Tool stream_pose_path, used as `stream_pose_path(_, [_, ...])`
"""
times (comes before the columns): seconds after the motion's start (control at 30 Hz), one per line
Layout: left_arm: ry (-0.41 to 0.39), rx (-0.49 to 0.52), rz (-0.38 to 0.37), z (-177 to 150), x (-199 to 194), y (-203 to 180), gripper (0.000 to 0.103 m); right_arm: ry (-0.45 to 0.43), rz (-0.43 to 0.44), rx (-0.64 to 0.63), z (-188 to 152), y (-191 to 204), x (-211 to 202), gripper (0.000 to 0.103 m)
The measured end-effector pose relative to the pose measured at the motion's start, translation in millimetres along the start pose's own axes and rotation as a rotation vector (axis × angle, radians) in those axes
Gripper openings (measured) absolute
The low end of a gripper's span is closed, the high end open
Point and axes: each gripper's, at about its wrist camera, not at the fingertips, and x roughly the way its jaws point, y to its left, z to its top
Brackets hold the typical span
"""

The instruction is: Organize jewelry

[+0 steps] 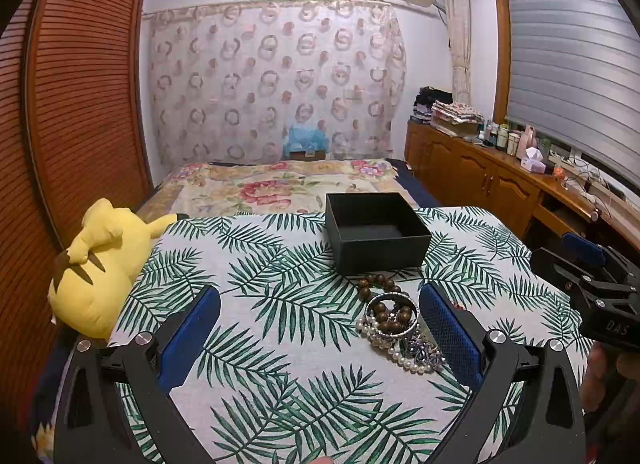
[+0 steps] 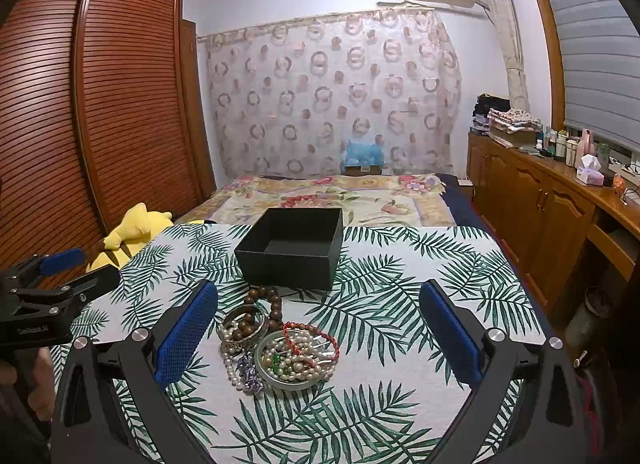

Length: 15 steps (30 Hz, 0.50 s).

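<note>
Both grippers, left (image 1: 320, 328) and right (image 2: 318, 324), hover with fingers wide and empty over the surface (image 2: 400, 304), the jewelry pile (image 2: 276, 348) lying just before the open box (image 2: 292, 248), nearer the right gripper's centre.

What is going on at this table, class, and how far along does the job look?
A person holds a tool in each hand over a leaf-print tablecloth. Both the left tool and the right tool are open and hold nothing. A jewelry pile lies between them: a wooden bead bracelet, a pearl strand, a silver bangle and a small dish of beads. The black box just beyond looks empty, so sorting has not begun.
</note>
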Motion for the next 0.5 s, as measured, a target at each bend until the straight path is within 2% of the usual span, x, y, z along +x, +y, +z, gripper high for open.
stream_pose_path(0.5, [-0.001, 0.001, 0.000, 0.1, -3.4, -0.1, 0.097, 0.001, 0.002, 0.001, -0.1, -0.3, 0.1, 0.101])
